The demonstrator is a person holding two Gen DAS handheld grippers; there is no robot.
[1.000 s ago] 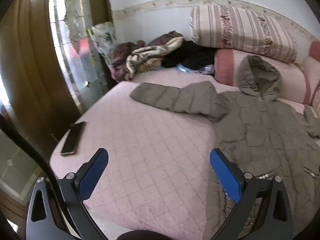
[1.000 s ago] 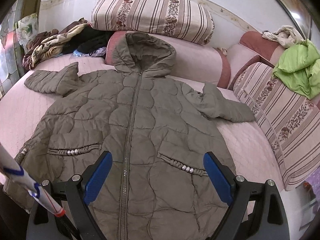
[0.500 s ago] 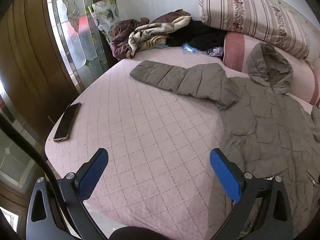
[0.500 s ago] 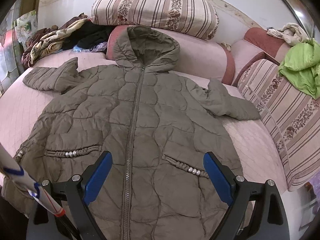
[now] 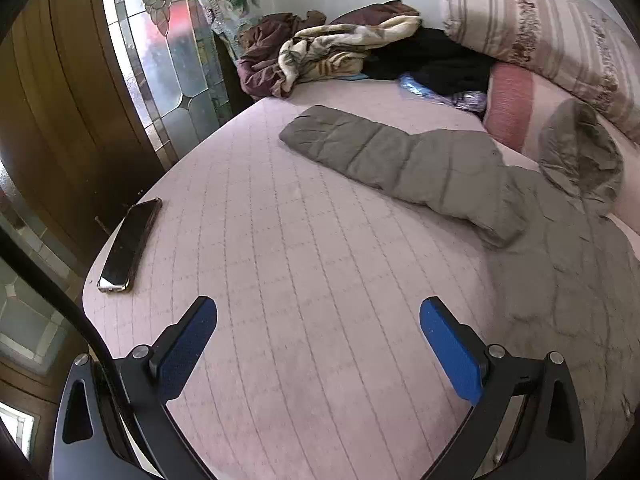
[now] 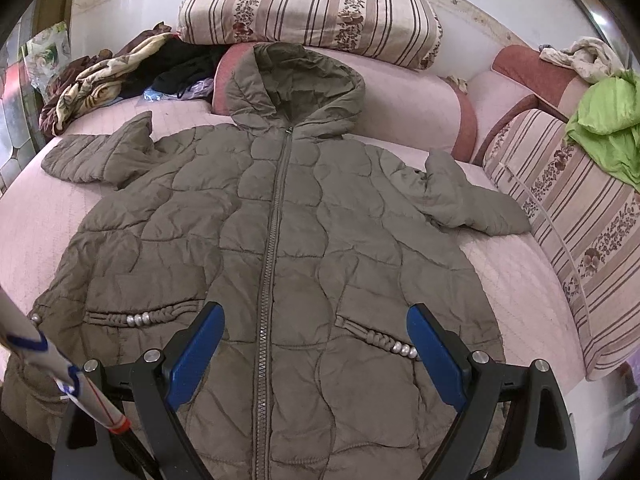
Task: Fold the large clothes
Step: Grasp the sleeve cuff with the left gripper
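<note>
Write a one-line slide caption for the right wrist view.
Open right gripper hovers over a zipped olive hooded coat spread flat on a pink bed, sleeves out.

Home bedroom: quilted bed (image 5: 304,264), striped pillows (image 6: 308,8), heaped blankets (image 5: 332,48)

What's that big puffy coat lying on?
The olive hooded coat lies flat, zipped, on a pink quilted bedspread; its hood rests against a pink bolster. Whatever sits directly beneath the coat is covered.
</note>
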